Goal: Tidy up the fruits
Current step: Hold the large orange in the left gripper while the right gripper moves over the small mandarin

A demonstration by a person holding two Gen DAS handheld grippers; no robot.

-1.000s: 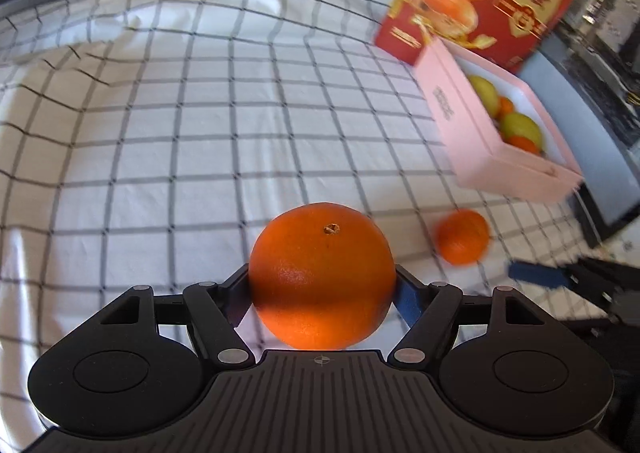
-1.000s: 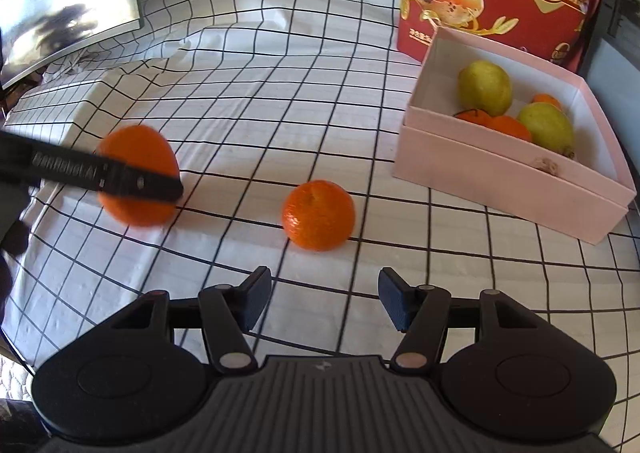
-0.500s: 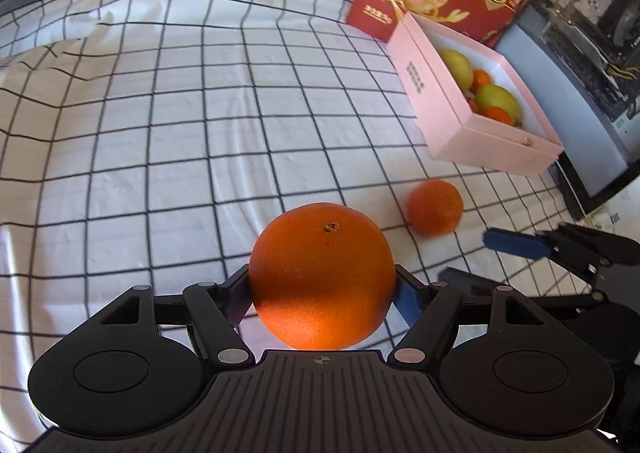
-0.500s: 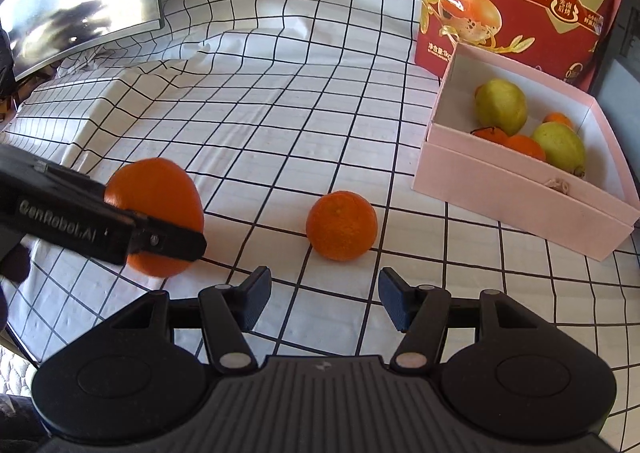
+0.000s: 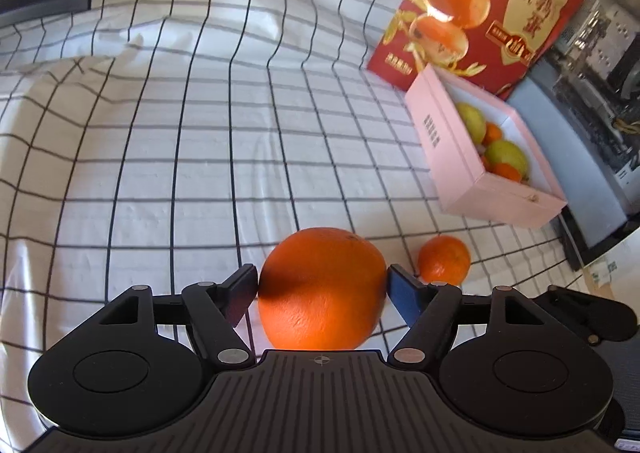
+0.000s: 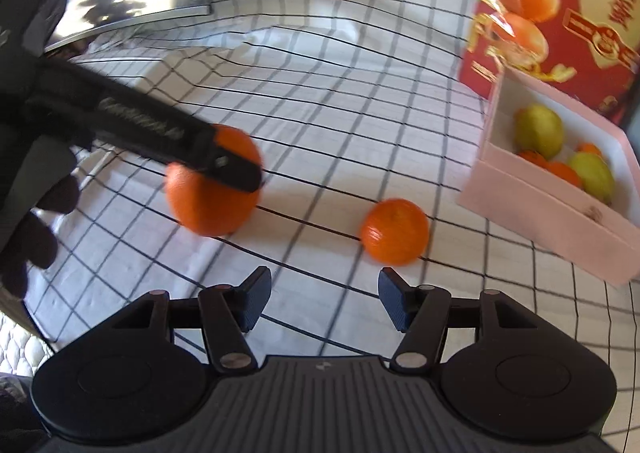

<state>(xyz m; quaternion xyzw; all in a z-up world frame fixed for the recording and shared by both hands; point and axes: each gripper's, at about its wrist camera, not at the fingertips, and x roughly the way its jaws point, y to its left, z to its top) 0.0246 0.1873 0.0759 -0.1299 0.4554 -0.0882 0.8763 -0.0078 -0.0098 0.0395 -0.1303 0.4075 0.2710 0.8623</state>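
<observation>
Orange fruit, the large orange point(image 5: 322, 289), is clamped between the fingers of the left gripper point(image 5: 322, 291), above the checked cloth point(image 5: 180, 157). A small mandarin point(image 6: 394, 232) is seen lying on the cloth, ahead of the right gripper point(image 6: 322, 299), whose jaws are spread with nothing between them. The pink box point(image 6: 560, 221) of fruit is noted near the mandarin.

I see bright orange fruit point(image 5: 322, 289), a white black-gridded cloth point(image 5: 180, 157), a pale pink box point(image 5: 460, 157), far right a red carton point(image 5: 480, 5).
</observation>
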